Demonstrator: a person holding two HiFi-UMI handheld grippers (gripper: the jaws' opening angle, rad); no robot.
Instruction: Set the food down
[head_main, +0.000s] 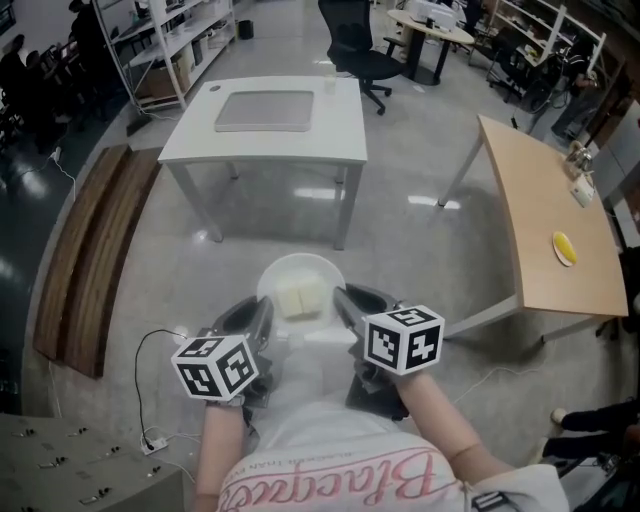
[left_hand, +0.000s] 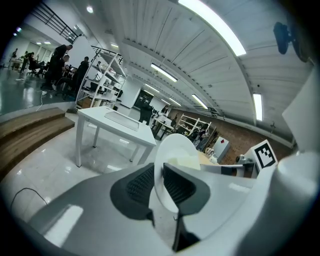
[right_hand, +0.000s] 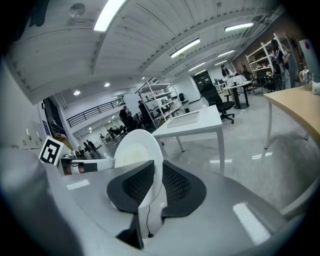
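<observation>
A round white plate (head_main: 300, 270) with a pale yellow block of food (head_main: 302, 298) on it is held in the air over the floor, in front of the person's body. My left gripper (head_main: 262, 318) is shut on the plate's left rim (left_hand: 160, 187). My right gripper (head_main: 343, 308) is shut on its right rim (right_hand: 152, 187). The food (left_hand: 182, 162) shows just past the jaws in the left gripper view. In the right gripper view it shows as a pale patch on the plate (right_hand: 132, 150).
A white table (head_main: 270, 120) with a grey mat (head_main: 265, 110) stands ahead. A wooden table (head_main: 545, 225) with a yellow object (head_main: 564, 247) is at the right. Low wooden steps (head_main: 90, 250) lie left, a black office chair (head_main: 360, 50) beyond, and a cable (head_main: 150, 400) on the floor.
</observation>
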